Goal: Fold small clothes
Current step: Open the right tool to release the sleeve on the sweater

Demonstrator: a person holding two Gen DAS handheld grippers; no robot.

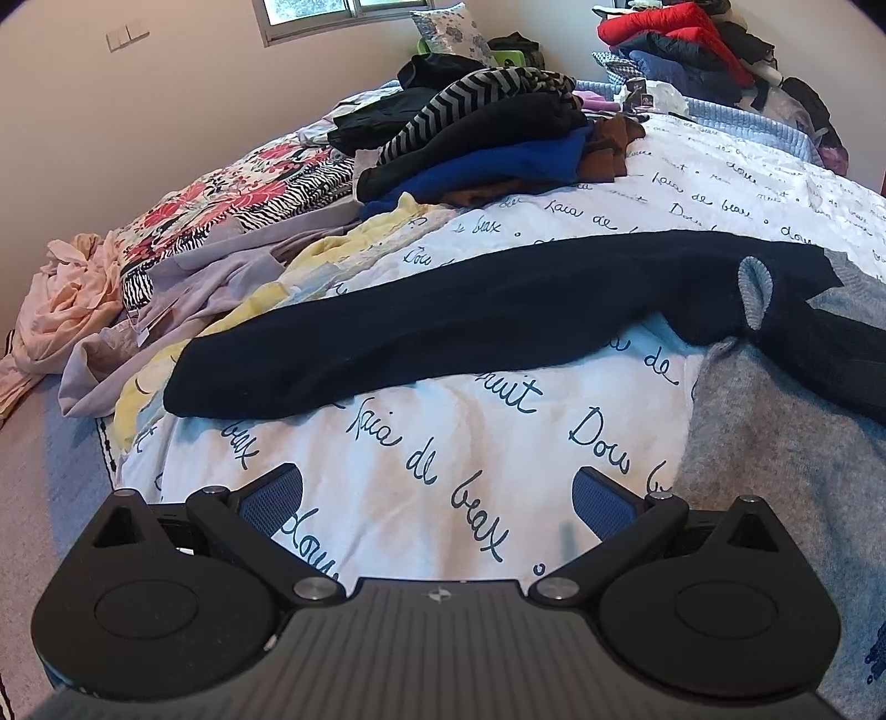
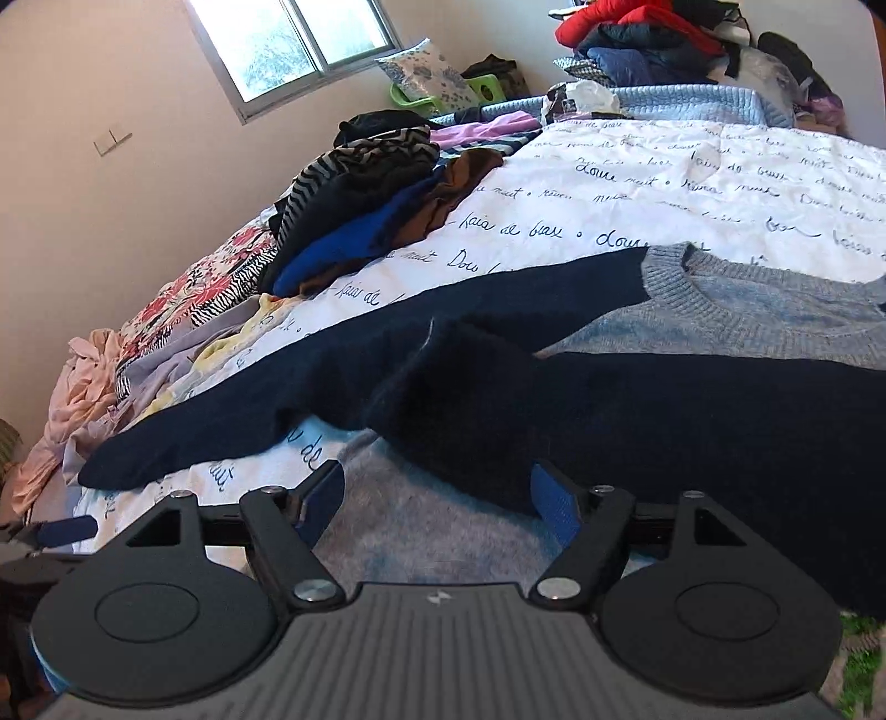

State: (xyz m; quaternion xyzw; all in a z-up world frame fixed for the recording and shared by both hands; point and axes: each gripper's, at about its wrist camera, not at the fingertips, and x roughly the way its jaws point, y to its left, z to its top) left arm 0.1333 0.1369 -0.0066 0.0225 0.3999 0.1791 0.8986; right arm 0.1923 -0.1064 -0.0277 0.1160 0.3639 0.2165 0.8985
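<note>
A grey knit sweater point(image 2: 775, 315) with dark navy sleeves lies flat on the white bedspread point(image 1: 443, 432) with blue handwriting. Its left navy sleeve point(image 1: 443, 327) stretches out to the left; it also shows in the right wrist view point(image 2: 266, 399). The other navy sleeve point(image 2: 692, 432) lies folded across the grey body. My left gripper point(image 1: 437, 498) is open and empty over the bedspread, just before the stretched sleeve. My right gripper point(image 2: 437, 498) is open over the grey body point(image 2: 421, 526), with the folded sleeve's end between its blue pads, not pinched.
A pile of folded and loose clothes point(image 1: 487, 138) sits further up the bed. Lilac, yellow and pink garments point(image 1: 183, 288) lie along the left edge. Red and blue jackets point(image 1: 675, 44) are heaped at the head. A wall with a window point(image 2: 288, 50) is on the left.
</note>
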